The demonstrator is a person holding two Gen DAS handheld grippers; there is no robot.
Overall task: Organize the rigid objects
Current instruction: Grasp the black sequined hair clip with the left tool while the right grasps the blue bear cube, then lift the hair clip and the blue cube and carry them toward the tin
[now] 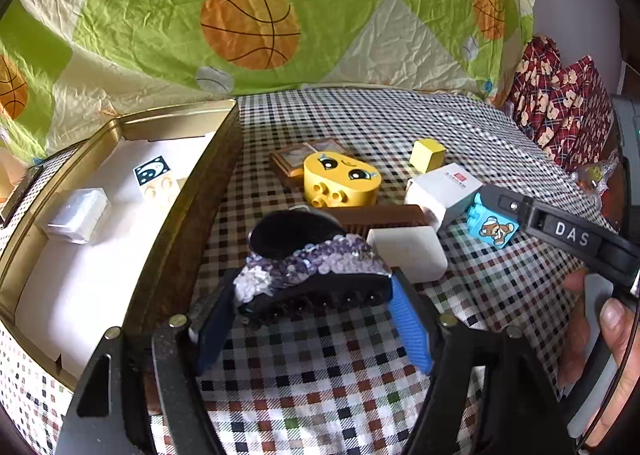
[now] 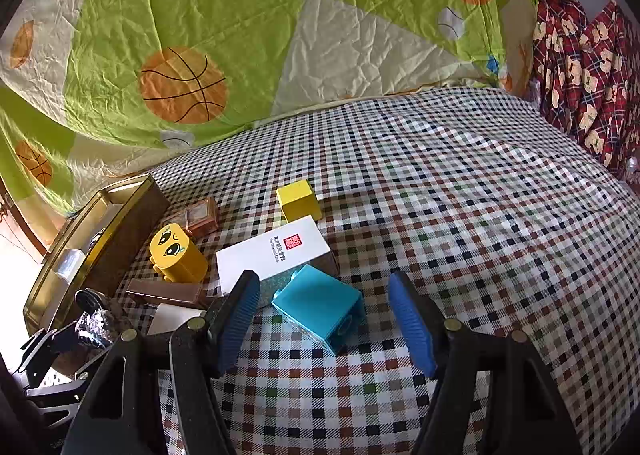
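Observation:
My left gripper (image 1: 312, 319) is shut on a black hair claw clip (image 1: 312, 275) with purple sequins, held just above the checked cloth beside the gold tin box (image 1: 168, 191). My right gripper (image 2: 324, 315) is open, its blue pads either side of a turquoise toy brick (image 2: 320, 307) with a bear picture (image 1: 494, 227). Nearby lie a yellow face brick (image 2: 176, 251), a white card box (image 2: 276, 251), a yellow cube (image 2: 298, 199), a brown comb (image 2: 168, 291) and a white block (image 1: 408, 251).
The tin box holds a white case (image 1: 78, 215) and a cream brick with a moon picture (image 1: 154, 175). A small brown frame (image 2: 200, 215) lies behind the yellow brick. A green basketball quilt (image 2: 240, 35) rises behind; red plaid fabric (image 2: 584, 67) is at right.

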